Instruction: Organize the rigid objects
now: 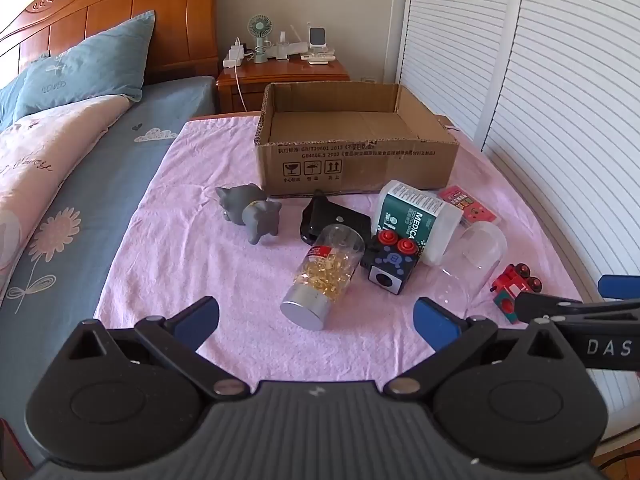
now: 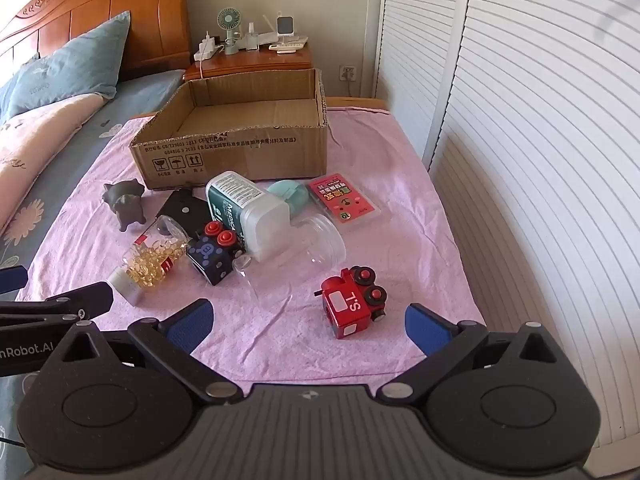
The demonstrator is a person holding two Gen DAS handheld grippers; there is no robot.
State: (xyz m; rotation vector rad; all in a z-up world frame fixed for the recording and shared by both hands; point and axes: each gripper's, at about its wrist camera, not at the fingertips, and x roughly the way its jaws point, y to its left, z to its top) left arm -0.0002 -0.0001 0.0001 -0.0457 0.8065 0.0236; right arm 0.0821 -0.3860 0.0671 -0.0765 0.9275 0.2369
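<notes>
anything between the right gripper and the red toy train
Nothing visible. The right gripper is open, and the red toy train lies on bare pink cloth just ahead of its fingers. The clear jar lies beyond the train, not in the path.

Sunlit bedroom corner: carved orange wooden headboard point(image 1: 120, 12) rising behind the bed.

A teal-blue pillow point(image 1: 84, 68) is leaning on it; a small green desk fan point(image 1: 259, 36) and white power strip point(image 1: 233, 58) are sitting on the glossy wooden nightstand point(image 1: 280, 76). White louvred closet doors point(image 1: 540, 80) are lining the right side; a pink floral quilt point(image 1: 44, 152) is lying left.
</notes>
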